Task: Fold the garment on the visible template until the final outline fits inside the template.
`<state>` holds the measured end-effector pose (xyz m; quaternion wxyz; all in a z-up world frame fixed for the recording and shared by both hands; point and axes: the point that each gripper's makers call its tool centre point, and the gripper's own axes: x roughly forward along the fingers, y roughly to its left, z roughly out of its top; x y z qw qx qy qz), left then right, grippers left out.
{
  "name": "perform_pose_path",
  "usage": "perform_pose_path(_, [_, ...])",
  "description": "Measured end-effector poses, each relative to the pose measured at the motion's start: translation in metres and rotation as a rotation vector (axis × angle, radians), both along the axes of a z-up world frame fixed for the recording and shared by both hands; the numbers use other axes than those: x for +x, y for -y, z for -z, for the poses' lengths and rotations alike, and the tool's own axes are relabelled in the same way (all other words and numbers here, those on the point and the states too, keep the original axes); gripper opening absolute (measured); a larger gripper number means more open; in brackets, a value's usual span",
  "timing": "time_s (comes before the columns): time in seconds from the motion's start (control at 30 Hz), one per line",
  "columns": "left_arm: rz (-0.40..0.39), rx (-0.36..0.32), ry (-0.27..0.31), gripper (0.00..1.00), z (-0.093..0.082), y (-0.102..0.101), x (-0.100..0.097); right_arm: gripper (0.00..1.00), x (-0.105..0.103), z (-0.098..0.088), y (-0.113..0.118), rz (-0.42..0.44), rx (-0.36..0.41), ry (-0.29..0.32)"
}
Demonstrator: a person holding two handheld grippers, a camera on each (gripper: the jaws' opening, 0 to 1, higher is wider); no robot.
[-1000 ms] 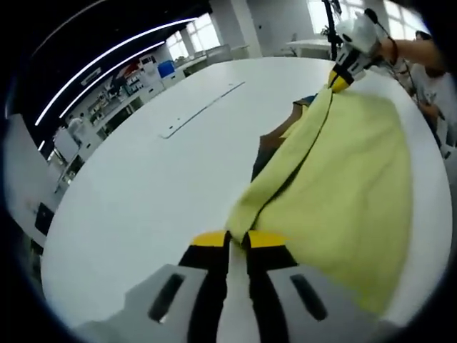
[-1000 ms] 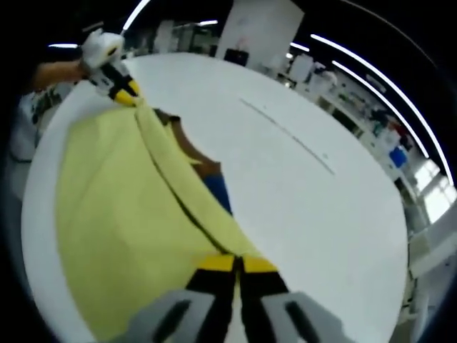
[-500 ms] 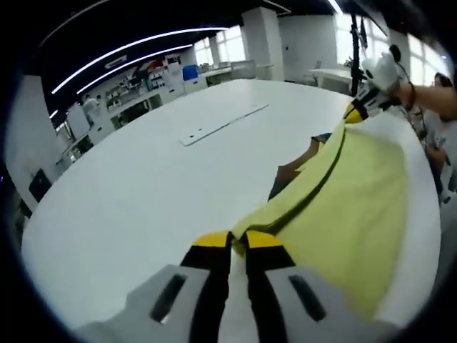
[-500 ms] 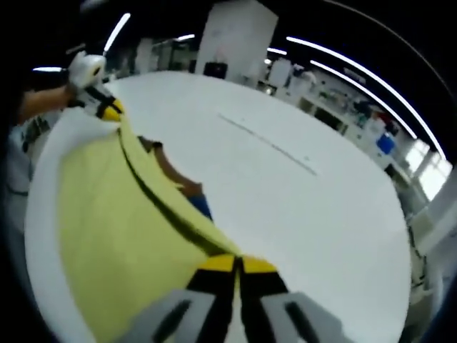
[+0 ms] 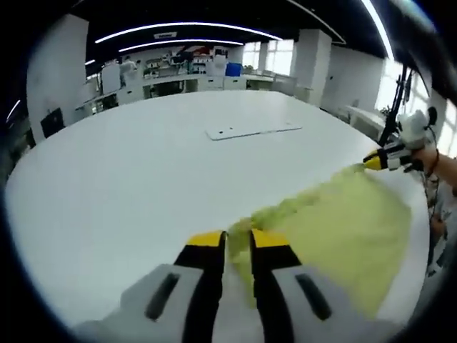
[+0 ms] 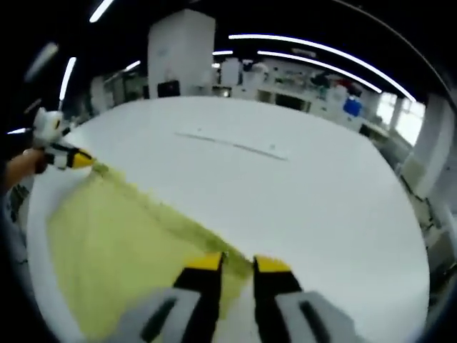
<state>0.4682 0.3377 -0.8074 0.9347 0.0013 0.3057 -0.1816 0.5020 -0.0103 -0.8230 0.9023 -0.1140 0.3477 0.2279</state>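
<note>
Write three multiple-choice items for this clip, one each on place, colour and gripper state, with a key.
1. Where is the long flat white strip?
A. far across the white table
B. on the cloth
C. in a gripper

2. Colour of the soft fabric garment?
A. red
B. pale yellow
C. black

3. The left hand-held gripper and right hand-held gripper are:
A. both open
B. each pinching the garment's edge
C. holding the strip

Key: A, it lies beyond the cloth; B, yellow in both views; B, cloth runs between each pair of jaws.
</note>
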Motion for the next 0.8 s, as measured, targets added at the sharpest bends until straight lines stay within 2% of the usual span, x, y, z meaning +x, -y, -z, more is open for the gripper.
perform_pose_path(0.23, [0.008, -0.032, 0.004, 0.41, -0.004, 0.002, -0.006, 0.47, -0.017, -0.003, 0.001, 0.042, 0.092, -0.075])
perform_pose_path(0.37, [0.036, -0.011, 0.0, 0.54, -0.004, 0.003, -0.02, 0.65, -0.026, -0.006, -0.003, 0.036, 0.143, -0.106])
perform_pose_path(0.43, [0.066, -0.007, 0.026, 0.6, -0.007, 0.005, -0.026, 0.73, -0.028, -0.008, -0.006, 0.024, 0.162, -0.112])
perform_pose_path(0.5, [0.08, -0.005, 0.027, 0.65, -0.008, 0.002, -0.031, 0.81, -0.037, -0.012, -0.011, 0.007, 0.189, -0.127])
perform_pose_path(0.7, [0.127, 0.031, 0.031, 0.78, -0.009, 0.004, -0.053, 0.96, -0.061, -0.017, -0.019, -0.048, 0.224, -0.169])
perform_pose_path(0.8, [0.145, 0.02, 0.027, 0.84, -0.011, 0.005, -0.067, 0.99, -0.074, -0.018, -0.022, -0.074, 0.241, -0.194])
